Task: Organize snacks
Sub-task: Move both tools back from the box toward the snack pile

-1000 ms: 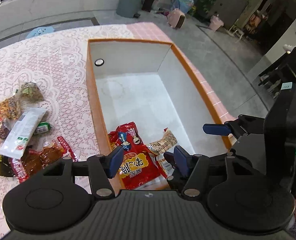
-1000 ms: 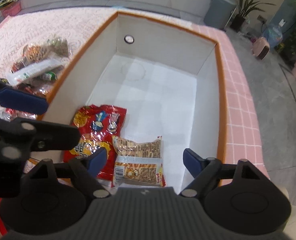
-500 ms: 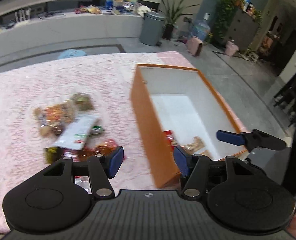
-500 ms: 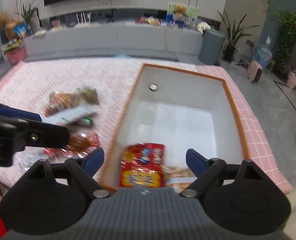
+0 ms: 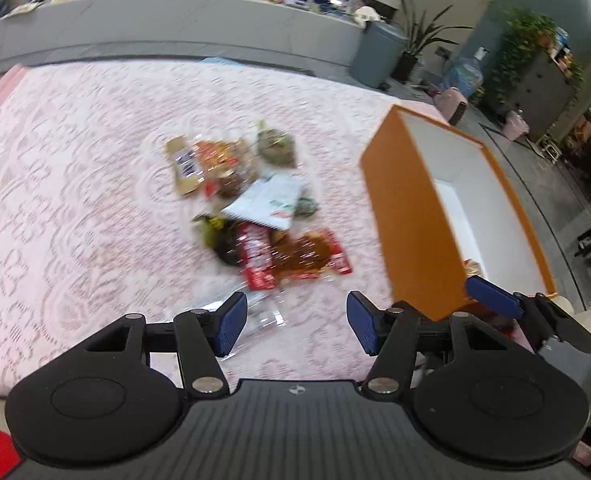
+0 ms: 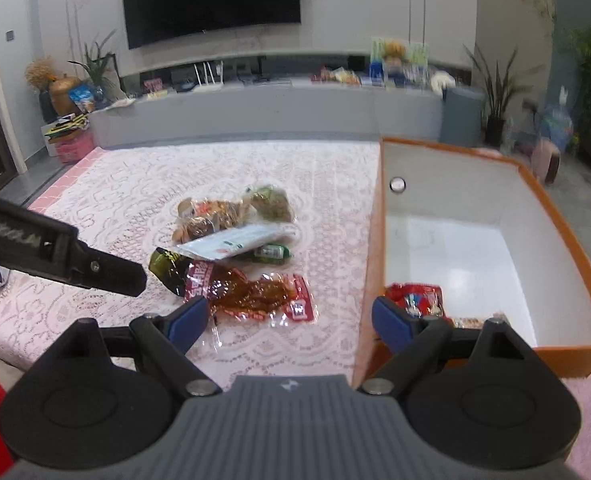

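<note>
- Both views have swung from the orange-walled, white-lined box [image 6: 535, 264] to the loose snack packets [image 6: 235, 264] on the pink lace tablecloth [image 5: 75, 200].
- Left gripper [image 5: 297, 326]: tilted down, jaws wide, empty.
- Right gripper [image 6: 289, 322]: jaws closing (nothing between them); red packet [image 6: 413, 298] lies in the box.

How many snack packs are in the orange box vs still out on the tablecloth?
In orange box: 2 (red pack, tan pack)
On tablecloth: at least 6 in the pile; overlaps hide exact count
Total: at least 8
</note>
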The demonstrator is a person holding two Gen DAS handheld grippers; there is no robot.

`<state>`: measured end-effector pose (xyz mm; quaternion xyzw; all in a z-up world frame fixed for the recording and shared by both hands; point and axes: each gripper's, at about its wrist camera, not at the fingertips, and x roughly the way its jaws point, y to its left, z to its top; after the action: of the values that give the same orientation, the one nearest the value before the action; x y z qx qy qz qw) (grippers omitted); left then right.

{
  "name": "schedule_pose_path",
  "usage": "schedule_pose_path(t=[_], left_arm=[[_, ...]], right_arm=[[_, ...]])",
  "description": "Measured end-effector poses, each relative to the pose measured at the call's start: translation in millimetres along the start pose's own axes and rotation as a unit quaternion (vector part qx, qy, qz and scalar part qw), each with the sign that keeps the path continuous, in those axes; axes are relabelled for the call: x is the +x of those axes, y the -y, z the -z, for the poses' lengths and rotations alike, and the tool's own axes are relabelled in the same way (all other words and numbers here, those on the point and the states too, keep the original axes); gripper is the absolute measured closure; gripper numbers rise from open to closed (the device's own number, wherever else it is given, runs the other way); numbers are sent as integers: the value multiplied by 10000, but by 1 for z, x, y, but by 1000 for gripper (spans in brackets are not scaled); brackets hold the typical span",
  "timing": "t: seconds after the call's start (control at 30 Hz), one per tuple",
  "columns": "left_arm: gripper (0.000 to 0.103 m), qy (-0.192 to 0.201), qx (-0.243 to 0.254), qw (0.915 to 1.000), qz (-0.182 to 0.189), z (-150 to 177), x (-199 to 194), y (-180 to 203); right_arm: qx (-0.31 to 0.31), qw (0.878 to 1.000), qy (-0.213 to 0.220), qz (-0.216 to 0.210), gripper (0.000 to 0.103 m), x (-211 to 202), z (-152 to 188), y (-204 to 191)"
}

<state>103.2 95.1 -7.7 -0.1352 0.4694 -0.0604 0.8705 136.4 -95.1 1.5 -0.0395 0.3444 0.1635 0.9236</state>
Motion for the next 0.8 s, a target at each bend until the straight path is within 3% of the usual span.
schedule_pose_path(t=[0.13, 0.37, 0.5, 0.6, 0.8], left_arm=[[36, -42, 47, 10000, 29, 8, 6, -15], [34, -108, 570, 9982, 163, 8, 16, -23], [30, -330, 944, 9944, 352, 2, 30, -28], [30, -499, 1363, 9891, 259, -1, 43, -30], [26, -754, 1632, 9823, 529, -6, 60, -44]], right_arm=[[-144, 9997, -34, -187, 29, 3, 10, -14], [-586, 9973, -251, -377, 41, 23, 16, -32], [-409, 9973, -502, -348, 42, 36, 15, -28], [-354, 9957, -709, -475, 41, 48, 11, -26], [-1013, 9882, -1030, -508, 33, 72, 0, -44]])
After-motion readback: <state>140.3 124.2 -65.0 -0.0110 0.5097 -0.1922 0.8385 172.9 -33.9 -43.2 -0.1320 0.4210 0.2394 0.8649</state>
